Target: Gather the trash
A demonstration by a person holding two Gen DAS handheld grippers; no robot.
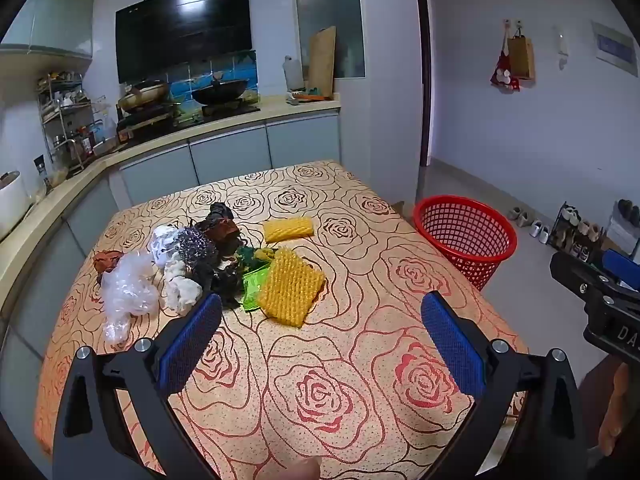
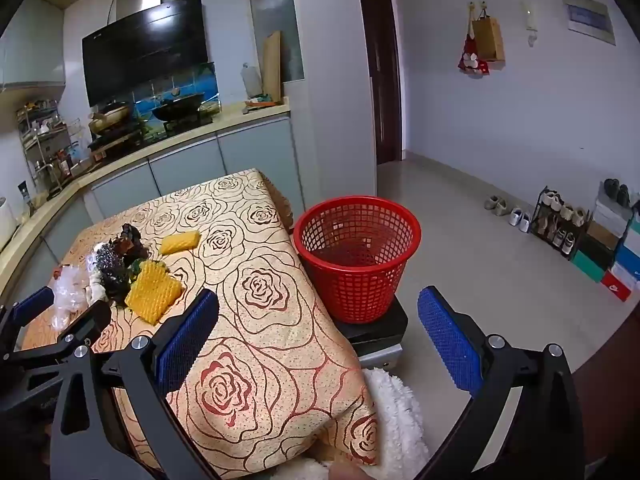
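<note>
The table (image 1: 360, 360) wears a matt, woven-looking cloth printed with roses. The red basket (image 2: 357, 256) is glossy plastic lattice. Two yellow foam nets (image 1: 290, 286) look soft and bumpy; a clear bag (image 1: 126, 294) is crinkled, shiny film. Both grippers' pads (image 1: 188, 350) are rough blue rubber.

Both views are evenly lit by soft, cool indoor light with a bluish cast on the walls. A bright glare streak lies on the glossy black range hood (image 1: 184, 28), and the floor beyond the red basket (image 2: 357, 256) shines faintly. Shadows on the tabletop (image 1: 360, 280) are weak. Strong fisheye bending curves the counter beneath the hood; black vignette fills the corners. Focus is sharp, slightly softer toward the edges.
</note>
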